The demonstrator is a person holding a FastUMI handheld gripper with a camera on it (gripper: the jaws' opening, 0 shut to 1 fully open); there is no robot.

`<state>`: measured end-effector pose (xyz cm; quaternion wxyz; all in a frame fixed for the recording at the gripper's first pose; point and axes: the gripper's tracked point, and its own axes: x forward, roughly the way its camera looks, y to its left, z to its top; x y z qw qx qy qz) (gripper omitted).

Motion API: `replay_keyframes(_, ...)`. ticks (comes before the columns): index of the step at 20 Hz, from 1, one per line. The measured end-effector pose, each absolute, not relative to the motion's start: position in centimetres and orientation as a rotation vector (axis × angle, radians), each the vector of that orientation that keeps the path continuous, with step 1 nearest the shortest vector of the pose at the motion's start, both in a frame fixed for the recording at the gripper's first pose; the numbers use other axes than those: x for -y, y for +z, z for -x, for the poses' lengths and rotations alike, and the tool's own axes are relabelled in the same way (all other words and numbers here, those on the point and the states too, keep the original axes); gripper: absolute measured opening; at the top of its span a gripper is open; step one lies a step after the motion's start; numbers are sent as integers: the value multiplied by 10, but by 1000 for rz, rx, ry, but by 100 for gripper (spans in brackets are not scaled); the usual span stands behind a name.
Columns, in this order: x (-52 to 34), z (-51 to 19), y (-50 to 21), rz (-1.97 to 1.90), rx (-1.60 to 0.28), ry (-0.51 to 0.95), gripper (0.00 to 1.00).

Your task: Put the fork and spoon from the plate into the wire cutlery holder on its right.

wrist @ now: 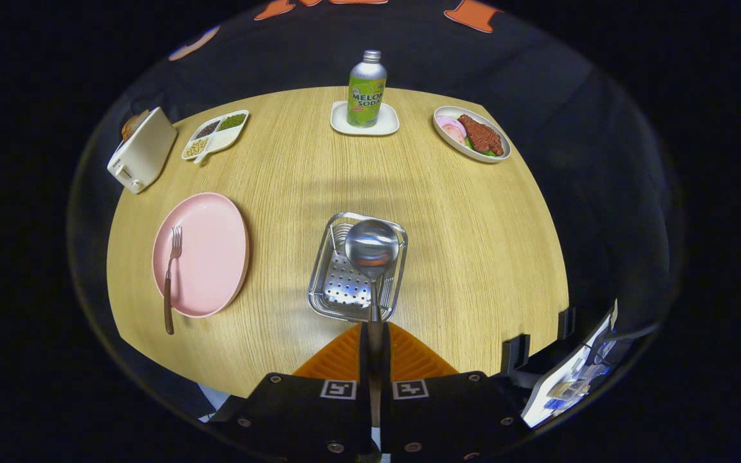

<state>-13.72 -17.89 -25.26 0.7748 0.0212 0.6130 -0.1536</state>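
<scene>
Spoon, polished steel with a round bowl, is clamped by its handle between my gripper fingers, poised over the perforated wire cutlery holder at twelve o'clock. Fork lies on the pink plate at ten o'clock, its brown handle overhanging the rim.

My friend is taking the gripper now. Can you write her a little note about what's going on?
Gripper: shut on the spoon, both orange fingers clamped on its handle, bowl held over the wire cutlery holder.
Fork: on the pink plate, left of the holder, handle sticking out over the rim.
Done: spoon lifted and carried to the holder.
Left: let the spoon go into the holder, then fetch the fork and put it in too.
</scene>
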Motion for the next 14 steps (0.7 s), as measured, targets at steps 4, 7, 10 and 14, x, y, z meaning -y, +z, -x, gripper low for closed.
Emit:
replay_keyframes(4, 172, 134, -259, -83, -1338, -318, 7)
replay_keyframes(7, 177, 128, -260, -71, -1315, -323, 8)
replay_keyframes(10, 177, 116, -254, -97, -1261, -323, 11)
replay_keyframes(14, 179, 90, -237, -88, -1128, -314, 11)
